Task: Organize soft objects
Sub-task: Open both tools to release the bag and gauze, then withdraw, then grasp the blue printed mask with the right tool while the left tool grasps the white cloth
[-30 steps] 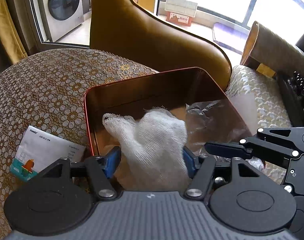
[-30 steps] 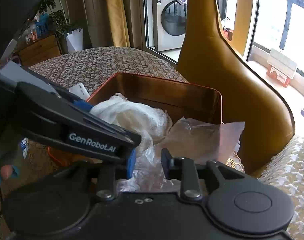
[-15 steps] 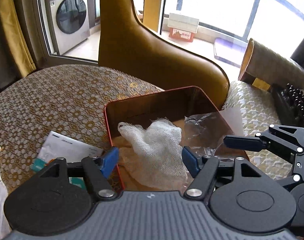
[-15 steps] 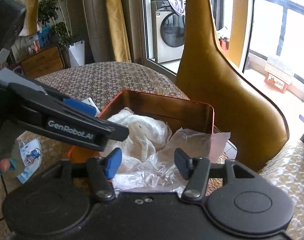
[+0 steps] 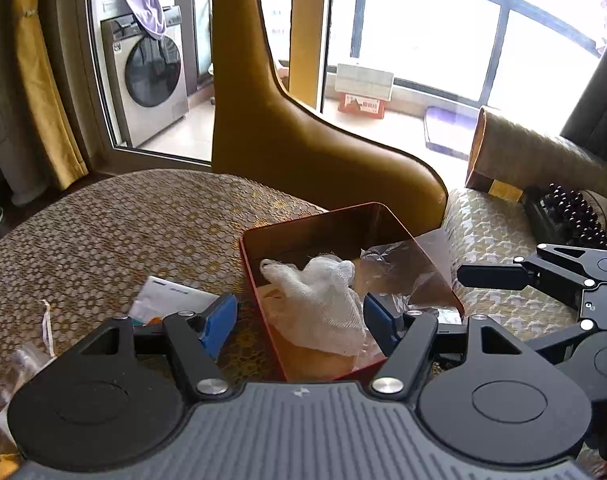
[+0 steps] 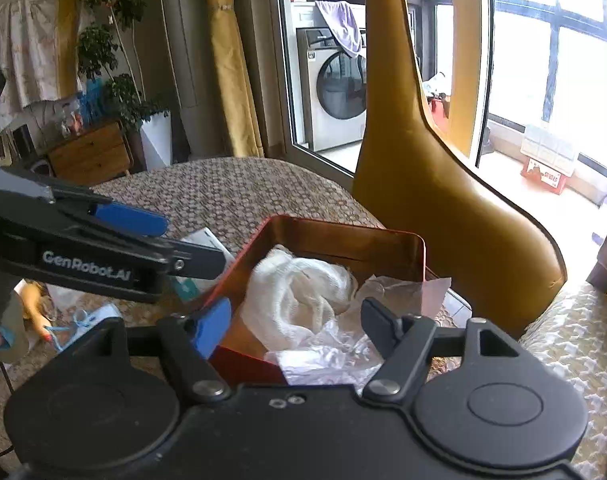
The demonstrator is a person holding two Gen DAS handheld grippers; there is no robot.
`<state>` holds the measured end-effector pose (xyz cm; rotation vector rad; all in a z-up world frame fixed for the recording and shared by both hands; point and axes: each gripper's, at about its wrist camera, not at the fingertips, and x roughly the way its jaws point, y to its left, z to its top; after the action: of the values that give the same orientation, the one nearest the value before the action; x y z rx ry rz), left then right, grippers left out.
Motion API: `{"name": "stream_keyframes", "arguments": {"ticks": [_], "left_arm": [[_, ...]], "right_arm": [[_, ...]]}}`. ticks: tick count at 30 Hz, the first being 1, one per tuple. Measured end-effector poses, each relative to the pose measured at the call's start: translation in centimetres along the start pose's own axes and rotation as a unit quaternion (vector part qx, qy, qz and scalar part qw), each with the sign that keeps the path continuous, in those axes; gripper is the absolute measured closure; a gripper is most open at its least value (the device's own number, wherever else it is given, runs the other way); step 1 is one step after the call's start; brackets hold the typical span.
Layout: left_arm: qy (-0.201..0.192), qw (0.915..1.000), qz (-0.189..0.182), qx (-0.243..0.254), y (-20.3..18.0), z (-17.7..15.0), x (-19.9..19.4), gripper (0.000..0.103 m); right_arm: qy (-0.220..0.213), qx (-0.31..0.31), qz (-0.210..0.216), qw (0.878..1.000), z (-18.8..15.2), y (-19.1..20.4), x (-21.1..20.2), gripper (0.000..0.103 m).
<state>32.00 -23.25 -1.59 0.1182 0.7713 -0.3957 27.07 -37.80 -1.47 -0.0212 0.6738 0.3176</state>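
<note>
Patterned tablecloth [image 5: 115,224] centre-left, tin [image 5: 259,312] holding gauze [image 5: 319,300] lower centre; left gripper [image 5: 299,322] spread, right gripper [image 6: 295,326] opening, empty.

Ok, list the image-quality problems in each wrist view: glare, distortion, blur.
Left wrist view: the window is blown out white; fisheye bends its frame; white gauze in the red tin stays sharp. Right wrist view: the window is overexposed at right, the corners are vignetted dark, and the clear plastic wrap glints, its edges hard to trace.

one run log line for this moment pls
left gripper: open, empty | right gripper: opening, empty | white gauze cloth: in red metal tin | clear crinkled plastic wrap: over tin edge
</note>
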Motion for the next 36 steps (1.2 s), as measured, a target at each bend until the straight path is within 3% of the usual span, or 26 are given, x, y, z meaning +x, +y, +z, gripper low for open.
{"name": "stream_keyframes", "arguments": {"ticks": [17, 33, 36], "left_arm": [[-0.035, 0.9993, 0.009, -0.013, 3.6, -4.1, -8.4, 0.025], [-0.060, 0.9973, 0.021, -0.038, 8.2, -9.8, -14.5, 0.014], [-0.065, 0.9967, 0.025, -0.042, 9.3, -10.9, -15.5, 0.007]], "right_arm": [[-0.034, 0.006, 0.032, 0.999, -0.1, 5.3, -3.4, 0.008], [-0.047, 0.001, 0.085, 0.995, -1.1, 11.2, -4.2, 0.004], [-0.045, 0.002, 0.092, 0.995, -1.5, 12.2, -3.8, 0.003]]}}
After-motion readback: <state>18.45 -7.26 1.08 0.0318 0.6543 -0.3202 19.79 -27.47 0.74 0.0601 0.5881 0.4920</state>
